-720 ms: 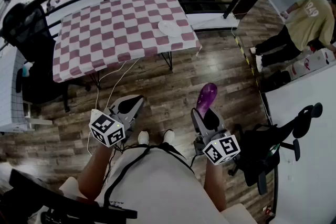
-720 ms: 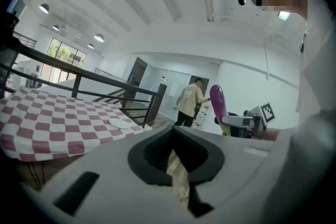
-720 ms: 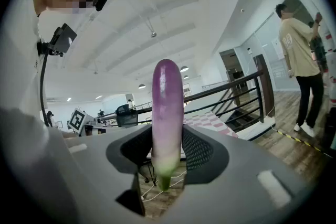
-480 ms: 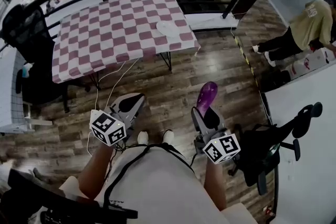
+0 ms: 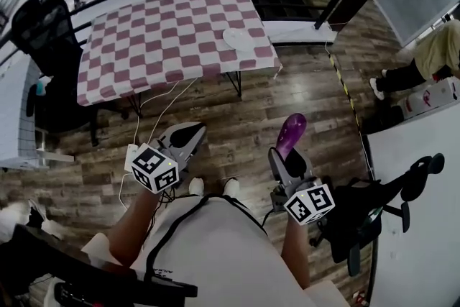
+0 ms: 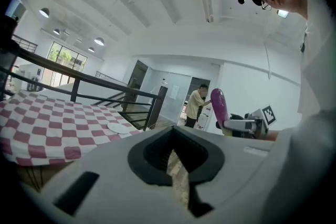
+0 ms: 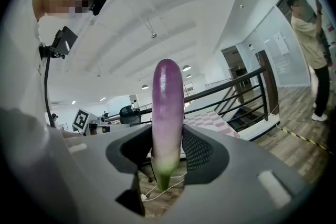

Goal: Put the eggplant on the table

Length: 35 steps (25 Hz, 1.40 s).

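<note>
Two tools, low over the brown wood-plank floor (image 5: pixel 237 104), well short of the counter under its pink-and-white checked cloth (image 5: pixel 165 32). In the right tool (image 5: pixel 286 156), clamped near its pale green lower end and standing upright: the long glossy purple eggplant (image 5: pixel 292 131), airborne, not yet set down. In the left tool (image 5: pixel 188 134), nothing; closed up. Likely to tilt or slip from so low a grip on smooth skin during the carry; could drop to the floor. At set-down, might roll off the cloth edge or bump the flat white plate (image 5: pixel 239 38).
</note>
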Motion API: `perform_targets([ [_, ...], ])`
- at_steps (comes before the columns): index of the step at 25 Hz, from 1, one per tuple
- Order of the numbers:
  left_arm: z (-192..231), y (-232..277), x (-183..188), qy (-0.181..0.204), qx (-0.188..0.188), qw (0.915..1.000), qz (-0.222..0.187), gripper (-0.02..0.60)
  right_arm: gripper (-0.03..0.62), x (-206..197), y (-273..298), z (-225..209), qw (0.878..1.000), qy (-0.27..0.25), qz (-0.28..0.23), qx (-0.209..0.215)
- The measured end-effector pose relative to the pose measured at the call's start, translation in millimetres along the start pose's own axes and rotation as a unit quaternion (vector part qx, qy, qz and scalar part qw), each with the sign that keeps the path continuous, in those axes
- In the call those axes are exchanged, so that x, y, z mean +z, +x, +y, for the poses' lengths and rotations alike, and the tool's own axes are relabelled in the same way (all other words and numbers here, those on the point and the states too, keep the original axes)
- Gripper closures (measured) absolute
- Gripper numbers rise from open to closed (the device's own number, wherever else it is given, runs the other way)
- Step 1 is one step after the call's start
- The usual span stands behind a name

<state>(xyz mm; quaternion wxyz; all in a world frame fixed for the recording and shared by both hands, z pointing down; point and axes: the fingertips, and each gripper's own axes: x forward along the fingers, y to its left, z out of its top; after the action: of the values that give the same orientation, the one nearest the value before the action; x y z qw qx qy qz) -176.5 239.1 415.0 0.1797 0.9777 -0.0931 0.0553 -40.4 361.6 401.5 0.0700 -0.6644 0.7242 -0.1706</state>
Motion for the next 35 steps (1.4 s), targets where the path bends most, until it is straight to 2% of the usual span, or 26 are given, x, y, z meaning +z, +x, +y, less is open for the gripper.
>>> perform_targets([
  [15,22.3,-3.2,3.2,0.001,0.011,0.9999,0.000,0.577,0.411,-2.3,29.0,-0.6,1.000,-0.011,0.018,0.002],
  [24,40.7,-19.4,6.6,0.000,0.014,0.9999,-0.004,0.578,0.411,2.5,43.3,16.0,1.000,-0.022,0.005,-0.002],
  [35,59.5,-47.4,4.1,0.003,-0.003,1.0000,0.003,0.578,0.411,-11.0,49.1,41.6,0.999,-0.018,-0.003,-0.042],
])
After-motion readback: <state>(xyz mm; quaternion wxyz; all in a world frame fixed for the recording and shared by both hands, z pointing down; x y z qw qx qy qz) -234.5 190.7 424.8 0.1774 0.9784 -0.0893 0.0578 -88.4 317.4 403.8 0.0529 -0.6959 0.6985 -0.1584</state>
